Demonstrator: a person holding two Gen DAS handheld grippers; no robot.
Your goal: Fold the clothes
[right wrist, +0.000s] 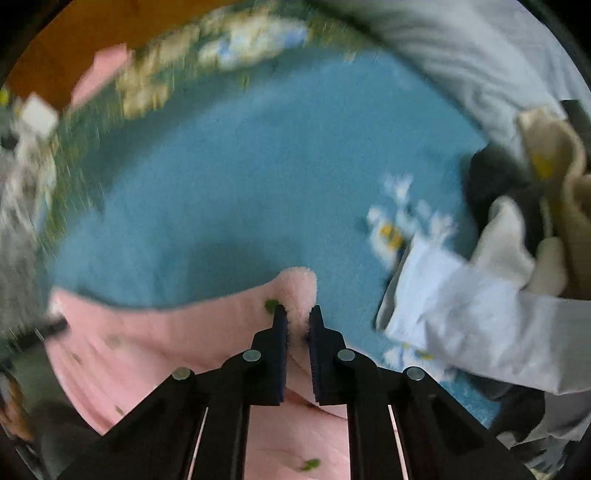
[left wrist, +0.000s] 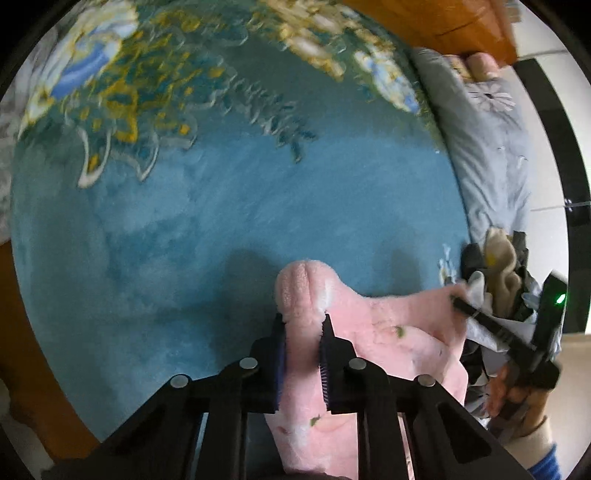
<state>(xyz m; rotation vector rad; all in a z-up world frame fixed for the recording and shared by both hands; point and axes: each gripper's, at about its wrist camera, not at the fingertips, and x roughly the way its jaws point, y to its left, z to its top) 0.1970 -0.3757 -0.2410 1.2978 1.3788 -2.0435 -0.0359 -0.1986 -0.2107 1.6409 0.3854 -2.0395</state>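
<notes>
A fuzzy pink garment [left wrist: 388, 332] with small green marks hangs stretched between both grippers above a blue floral carpet [left wrist: 221, 206]. My left gripper [left wrist: 303, 321] is shut on one bunched corner of it. My right gripper [right wrist: 295, 314] is shut on the other corner [right wrist: 299, 288]; it also shows in the left wrist view [left wrist: 458, 302] at the right, holding the cloth's far edge. The garment [right wrist: 166, 332] sags leftward in the right wrist view.
A pile of unfolded clothes, cream, grey and white [right wrist: 498, 258], lies at the carpet's right edge and shows in the left view [left wrist: 495, 273]. A grey floral quilt [left wrist: 487, 147] lies beyond. Wooden floor [right wrist: 74, 48] and furniture [left wrist: 443, 22] border the carpet.
</notes>
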